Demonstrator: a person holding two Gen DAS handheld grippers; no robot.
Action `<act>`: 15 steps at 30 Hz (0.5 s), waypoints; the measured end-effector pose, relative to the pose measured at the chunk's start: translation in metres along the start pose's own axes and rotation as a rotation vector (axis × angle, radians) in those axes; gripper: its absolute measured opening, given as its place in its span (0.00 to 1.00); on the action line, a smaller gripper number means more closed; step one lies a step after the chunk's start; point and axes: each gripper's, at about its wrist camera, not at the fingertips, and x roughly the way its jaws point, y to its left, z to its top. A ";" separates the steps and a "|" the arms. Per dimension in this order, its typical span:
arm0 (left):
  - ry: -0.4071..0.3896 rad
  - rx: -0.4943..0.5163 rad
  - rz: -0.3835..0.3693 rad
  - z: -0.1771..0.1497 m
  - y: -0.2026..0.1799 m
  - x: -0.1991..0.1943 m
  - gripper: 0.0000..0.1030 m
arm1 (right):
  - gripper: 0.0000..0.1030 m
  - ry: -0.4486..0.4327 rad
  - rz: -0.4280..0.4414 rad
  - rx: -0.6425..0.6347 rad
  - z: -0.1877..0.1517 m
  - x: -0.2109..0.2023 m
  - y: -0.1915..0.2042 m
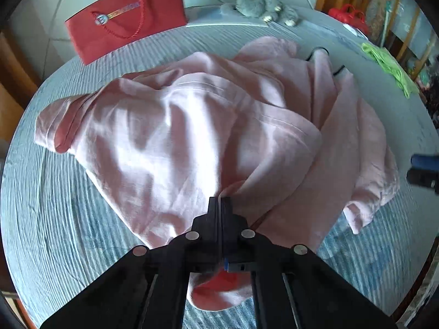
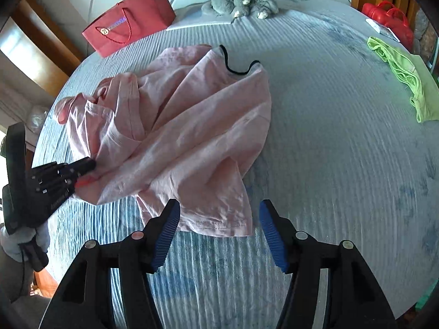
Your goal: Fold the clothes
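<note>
A crumpled pink T-shirt (image 1: 192, 126) with a black neck trim lies on the blue bedspread (image 1: 55, 205). My left gripper (image 1: 220, 200) is shut on a fold of the shirt's cloth near its lower edge. In the right wrist view the shirt (image 2: 192, 137) lies spread ahead, its neck trim (image 2: 236, 68) at the far side. The left gripper (image 2: 87, 166) pinches its left edge. My right gripper (image 2: 219, 211) is open and empty, its jaws apart just above the shirt's near hem (image 2: 219, 226).
A red gift bag (image 2: 129, 19) stands at the back left and a grey plush toy (image 2: 241, 0) at the bed's head. A green garment (image 2: 403, 82) lies at the right edge. A red bag (image 2: 389, 16) sits beyond it.
</note>
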 end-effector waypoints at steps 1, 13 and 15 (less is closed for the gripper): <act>-0.006 -0.032 0.015 -0.003 0.011 -0.005 0.01 | 0.58 0.012 -0.005 -0.009 -0.002 0.004 0.001; 0.053 -0.396 0.163 -0.086 0.147 -0.053 0.01 | 0.04 0.047 -0.118 -0.107 -0.002 0.043 0.029; 0.063 -0.437 0.176 -0.099 0.164 -0.059 0.01 | 0.04 0.044 -0.101 -0.094 -0.002 0.042 0.030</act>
